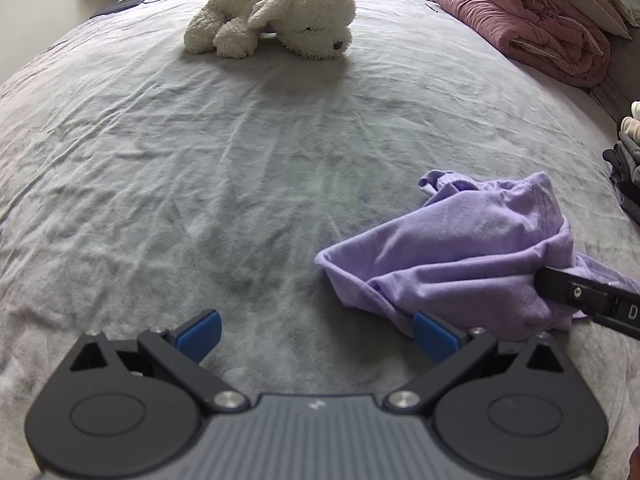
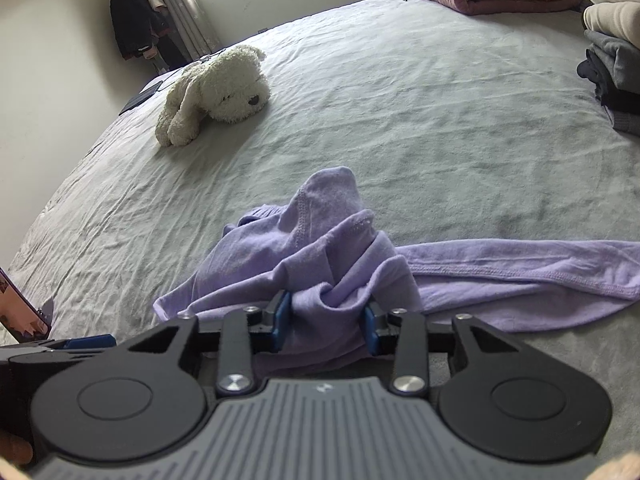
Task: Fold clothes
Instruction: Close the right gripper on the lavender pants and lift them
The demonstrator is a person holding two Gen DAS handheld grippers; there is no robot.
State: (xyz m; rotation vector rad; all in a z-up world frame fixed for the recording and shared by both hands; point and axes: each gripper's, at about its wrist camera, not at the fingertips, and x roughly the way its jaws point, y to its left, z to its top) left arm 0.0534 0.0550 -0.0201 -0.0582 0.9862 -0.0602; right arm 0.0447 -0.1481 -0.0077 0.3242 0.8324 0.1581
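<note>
**rigop_7:** Right wrist view has my right gripper (image 2: 326, 326) with a bunched wad of the purple shirt (image 2: 320, 264) between its blue pads. The jaws are partly closed, cloth filling the gap, so I read it as pinching fabric. The shirt lies crumpled on the grey bed sheet (image 2: 440, 120), near the front edge, 1 sleeve trailing off to the right. My left gripper (image 1: 316, 338) hangs spread wide with nothing in it, just beside the shirt's near-left corner.

**foldfan:** What's the risk from there?

**rigop_7:** Mainly that I've got a wad, not a seam or a corner. If I lift on that, I reckon the shirt comes up as a lump and twists, and the sleeve drags under it. I could also be pinching 2 layers or more, can't tell. And the sheet is wrinkly and soft, so a low pass with the left could snag the sheet along with the shirt.

**foldfan:** Anything you can't see?

**rigop_7:** Plenty. The collar and the other sleeve are buried in the folds. The sleeve end runs out of frame in the right view. In the left view the right gripper hides the shirt's far side. The folded stack (image 2: 616, 64) at the right edge is cut off, so no clue how many pieces. The plush dog (image 1: 276, 20) sits well clear.
</note>
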